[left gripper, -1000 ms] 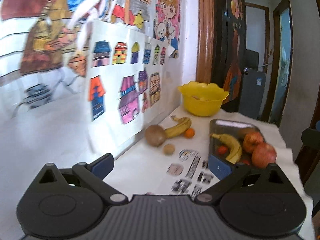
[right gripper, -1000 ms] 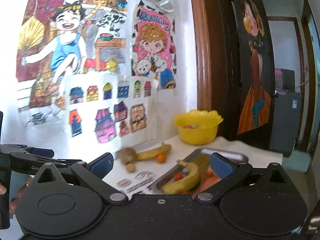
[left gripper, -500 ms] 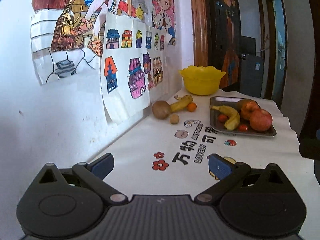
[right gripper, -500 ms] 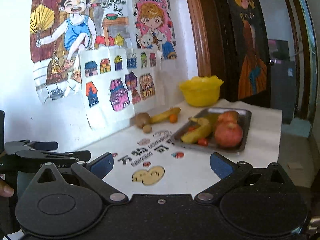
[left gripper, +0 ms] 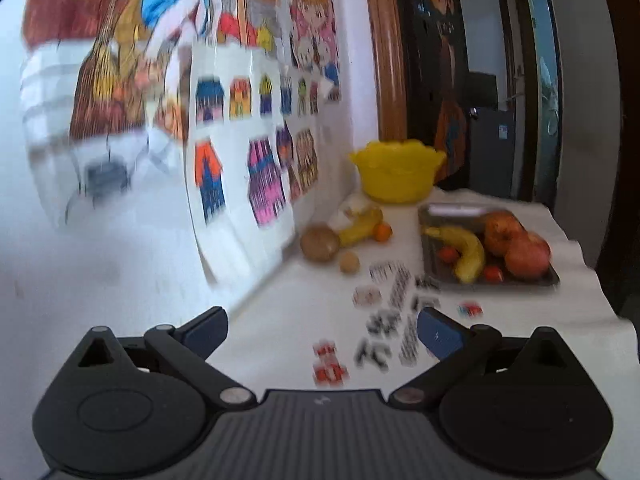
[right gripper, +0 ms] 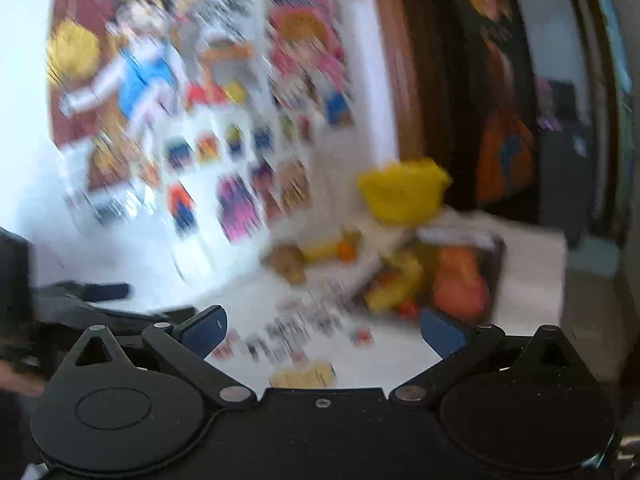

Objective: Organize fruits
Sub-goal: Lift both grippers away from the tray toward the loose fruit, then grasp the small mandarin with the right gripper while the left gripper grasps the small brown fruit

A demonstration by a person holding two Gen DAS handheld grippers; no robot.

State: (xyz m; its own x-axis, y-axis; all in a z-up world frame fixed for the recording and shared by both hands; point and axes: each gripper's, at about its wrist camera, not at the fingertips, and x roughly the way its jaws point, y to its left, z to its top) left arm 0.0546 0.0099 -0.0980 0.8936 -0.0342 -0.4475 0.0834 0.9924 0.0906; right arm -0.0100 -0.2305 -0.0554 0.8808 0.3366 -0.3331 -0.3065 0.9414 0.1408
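- Left gripper (left gripper: 320, 332): fingers spread wide apart, nothing between them; it hovers over the near part of the table (left gripper: 280, 304), well apart from all fruit.
- Right gripper (right gripper: 322, 330): fingers likewise apart and empty. The right wrist view is heavily motion-blurred, so fine detail there cannot be read.
- Tray (left gripper: 552, 278): metal, toward the right edge of the table. It carries 1 banana (left gripper: 466, 250), 2 apples (left gripper: 516, 246) touching each other, and at least 2 small red fruits (left gripper: 494, 274) beside the banana.
- Loose fruit along the wall edge of the table: a brown round fruit (left gripper: 320, 243), a smaller tan fruit (left gripper: 349, 262) just beside it, a second banana (left gripper: 360, 228) and a small orange (left gripper: 383, 232) touching that banana.
- Yellow bowl (left gripper: 398, 174): at the far end of the table, behind the tray; its contents are not visible.
- Judgement of stage: no fruit is gripped, so the sorting appears to be at its approach phase.
- Risk 1: the round fruits are likely to roll if nudged by a finger rather than straddled, and could slip toward the wall or off an edge.
- Risk 2: a fast approach, suggested by the blur, may misplace the fingers and knock neighbouring fruit.
- Risk 3: the tablecloth (left gripper: 580, 312) looks wrinkled near the right edge; a dragged finger could catch it and shift the tray.
- Risk 4: squeezing the banana hard could bruise it.
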